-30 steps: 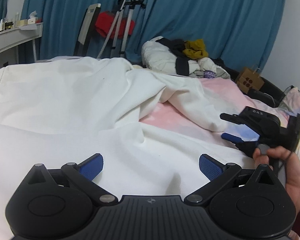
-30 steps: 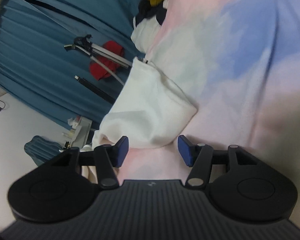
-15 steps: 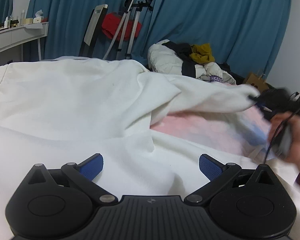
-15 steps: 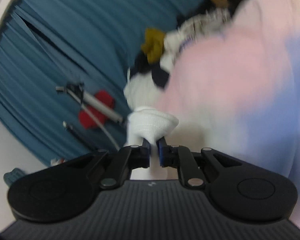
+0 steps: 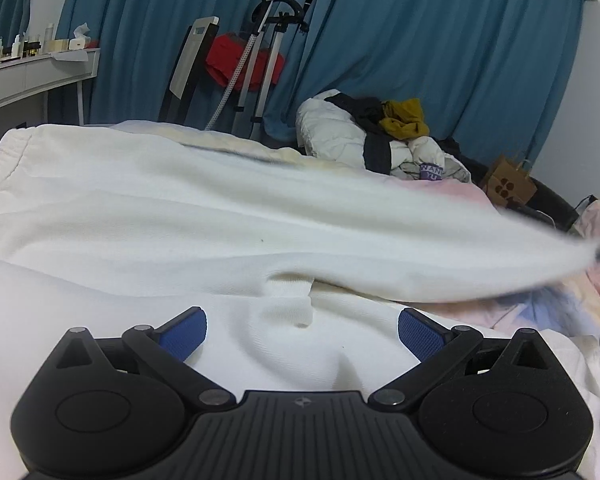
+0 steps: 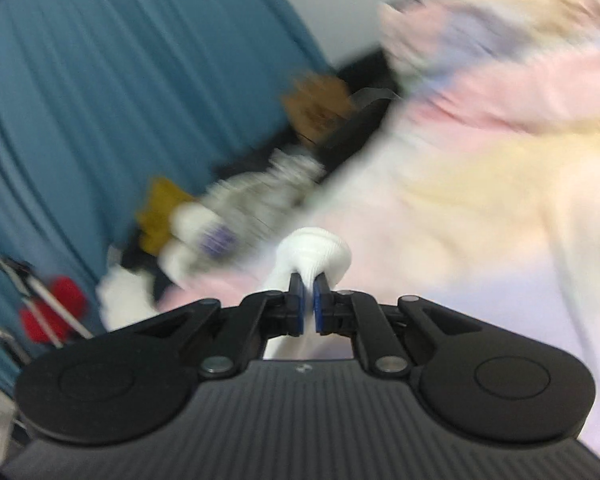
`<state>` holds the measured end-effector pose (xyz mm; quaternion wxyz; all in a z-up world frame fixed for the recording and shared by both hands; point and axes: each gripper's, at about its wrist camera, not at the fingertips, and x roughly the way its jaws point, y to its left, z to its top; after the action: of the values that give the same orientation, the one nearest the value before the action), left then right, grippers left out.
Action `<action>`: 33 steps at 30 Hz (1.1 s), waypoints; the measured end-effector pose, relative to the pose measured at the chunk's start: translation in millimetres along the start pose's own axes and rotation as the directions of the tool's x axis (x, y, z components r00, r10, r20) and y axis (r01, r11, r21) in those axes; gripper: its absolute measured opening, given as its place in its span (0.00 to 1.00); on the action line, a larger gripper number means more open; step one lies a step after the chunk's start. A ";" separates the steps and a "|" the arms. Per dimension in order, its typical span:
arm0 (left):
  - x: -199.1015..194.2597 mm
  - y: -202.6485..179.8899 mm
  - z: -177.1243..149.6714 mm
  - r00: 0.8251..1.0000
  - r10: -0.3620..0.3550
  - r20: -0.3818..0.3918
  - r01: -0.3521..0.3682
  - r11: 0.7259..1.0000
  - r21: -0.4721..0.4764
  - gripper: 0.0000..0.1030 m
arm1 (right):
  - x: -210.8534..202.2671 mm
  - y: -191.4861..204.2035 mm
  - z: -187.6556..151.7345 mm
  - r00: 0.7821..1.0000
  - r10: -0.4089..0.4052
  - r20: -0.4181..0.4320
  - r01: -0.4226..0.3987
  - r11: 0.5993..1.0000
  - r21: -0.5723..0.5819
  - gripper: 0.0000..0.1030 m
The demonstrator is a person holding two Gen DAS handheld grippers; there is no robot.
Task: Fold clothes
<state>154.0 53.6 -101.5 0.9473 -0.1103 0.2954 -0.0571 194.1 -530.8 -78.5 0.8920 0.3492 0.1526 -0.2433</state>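
Observation:
A large white sweatshirt (image 5: 140, 208) lies spread over the bed. One white sleeve (image 5: 380, 240) is stretched taut to the right edge of the left wrist view. My right gripper (image 6: 308, 292) is shut on the ribbed white cuff (image 6: 316, 250) of that sleeve and holds it above the pastel bedsheet (image 6: 480, 184). My left gripper (image 5: 300, 330) is open and empty, low over the white body of the garment, with its blue pads apart.
A pile of white, black and mustard clothes (image 5: 380, 136) sits at the far side of the bed. A brown paper bag (image 5: 508, 188) stands to the right of the pile. Blue curtains (image 5: 420, 40), a garment steamer stand (image 5: 260, 60) and a white desk (image 5: 32, 76) are behind.
My right gripper closed on the sleeve cuff and pulled it rightward. The sleeve went from crumpled to stretched straight. My left gripper stayed open over the garment.

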 end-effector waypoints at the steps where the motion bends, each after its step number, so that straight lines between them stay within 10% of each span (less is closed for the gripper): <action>1: -0.7 -0.5 0.1 1.000 -0.003 0.000 0.003 1.000 -0.001 1.00 | 0.4 -14.8 -8.5 0.999 -0.015 -0.028 0.016 1.000 0.017 0.06; 9: -13.3 -1.0 1.0 1.000 -0.024 0.012 0.024 1.000 -0.011 1.00 | -29.9 -31.5 -7.4 0.999 0.046 -0.003 -0.047 0.998 -0.047 0.06; 18: -15.5 -2.5 0.3 0.999 0.030 -0.027 -0.028 0.999 0.047 1.00 | -1.6 -80.5 -59.0 0.984 -0.099 -0.150 0.072 0.982 -0.175 0.07; 33: -73.4 -22.5 8.0 1.000 -0.003 0.014 0.001 0.994 0.113 1.00 | -131.7 0.0 -58.9 0.989 0.015 -0.146 -0.066 0.933 -0.354 0.59</action>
<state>97.5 45.8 -49.5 0.9540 -0.0571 0.2849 -0.0739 78.1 -446.6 -62.0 0.9324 0.2004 0.2497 -0.1678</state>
